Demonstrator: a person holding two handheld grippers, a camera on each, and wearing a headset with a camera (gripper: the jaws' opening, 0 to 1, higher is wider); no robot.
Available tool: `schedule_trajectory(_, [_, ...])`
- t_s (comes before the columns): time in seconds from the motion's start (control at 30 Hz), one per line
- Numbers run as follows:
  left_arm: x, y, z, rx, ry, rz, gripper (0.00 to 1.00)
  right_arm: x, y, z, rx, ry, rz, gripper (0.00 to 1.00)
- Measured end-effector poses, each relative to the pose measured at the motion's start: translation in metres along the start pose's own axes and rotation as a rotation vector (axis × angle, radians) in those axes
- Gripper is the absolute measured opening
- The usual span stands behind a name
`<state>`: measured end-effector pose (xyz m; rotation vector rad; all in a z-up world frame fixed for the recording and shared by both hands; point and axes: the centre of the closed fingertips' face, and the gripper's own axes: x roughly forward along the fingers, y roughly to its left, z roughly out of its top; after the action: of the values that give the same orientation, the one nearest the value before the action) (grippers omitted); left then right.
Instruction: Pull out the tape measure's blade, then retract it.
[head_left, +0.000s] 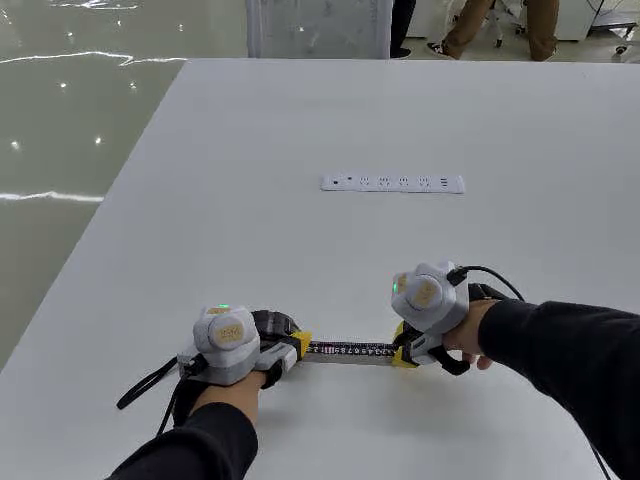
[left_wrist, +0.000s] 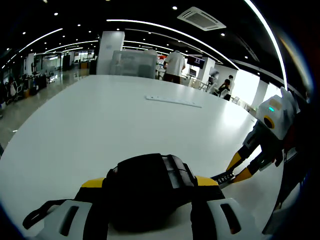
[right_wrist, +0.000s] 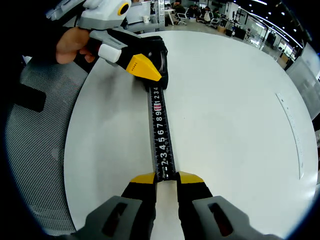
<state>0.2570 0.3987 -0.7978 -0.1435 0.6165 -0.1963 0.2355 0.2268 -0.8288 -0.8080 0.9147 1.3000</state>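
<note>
Firstly, head view: the left gripper (head_left: 288, 357) is clamped on the black tape measure case (head_left: 276, 323), which is mostly hidden under the gripper body, and the blade (head_left: 350, 350) runs over the table (head_left: 300, 230) to the right gripper (head_left: 402, 346), which pinches and covers its tip. Left gripper view: the case fills the gap between the yellow fingertips (left_wrist: 93, 183) and hides the blade mouth; a short stretch of blade shows beyond the right-hand finger. Right gripper view: the yellow pads (right_wrist: 143, 178) are closed on the blade end, hook not discernible; the blade runs straight ahead to the case, which is partly masked by the other gripper's finger.
</note>
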Motion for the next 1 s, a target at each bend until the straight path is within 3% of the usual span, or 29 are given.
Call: schedule_trajectory(1.0, [0.0, 0.0, 0.0, -0.012, 0.002, 0.004, 0.62, 0.008, 0.0, 0.021, -0.032, -0.029, -0.002, 0.12])
